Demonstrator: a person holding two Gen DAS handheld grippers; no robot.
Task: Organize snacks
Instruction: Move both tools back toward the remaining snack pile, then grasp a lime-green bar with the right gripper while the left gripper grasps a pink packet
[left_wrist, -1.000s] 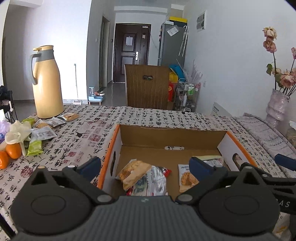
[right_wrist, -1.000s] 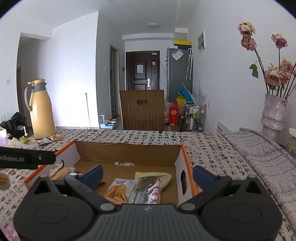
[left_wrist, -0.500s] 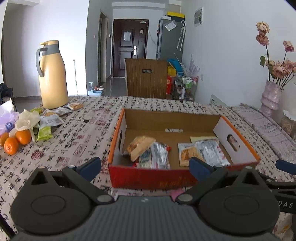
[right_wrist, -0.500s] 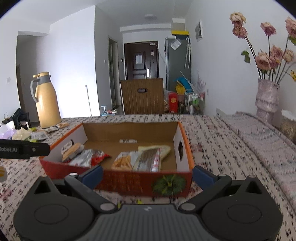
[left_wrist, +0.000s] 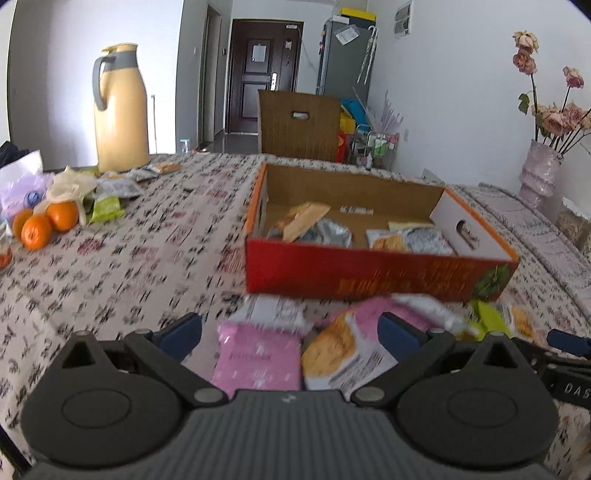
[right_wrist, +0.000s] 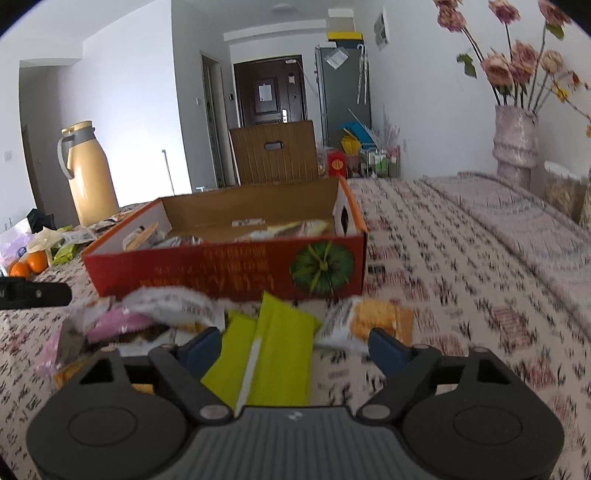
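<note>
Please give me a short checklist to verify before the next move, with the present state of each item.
1. Right claw is over a snack: ok, the green packet lies between its fingers, which are closing.
2. Right claw pads press on the green packet: not ok, gaps show on both sides.
3. Left claw is open over a snack: ok, the pink packet lies below it, untouched.
4. Box has room: ok, bare cardboard floor shows between the snacks inside.
5. Packets overlap in the pile: cannot tell which lies on top, the picture is blurred.
</note>
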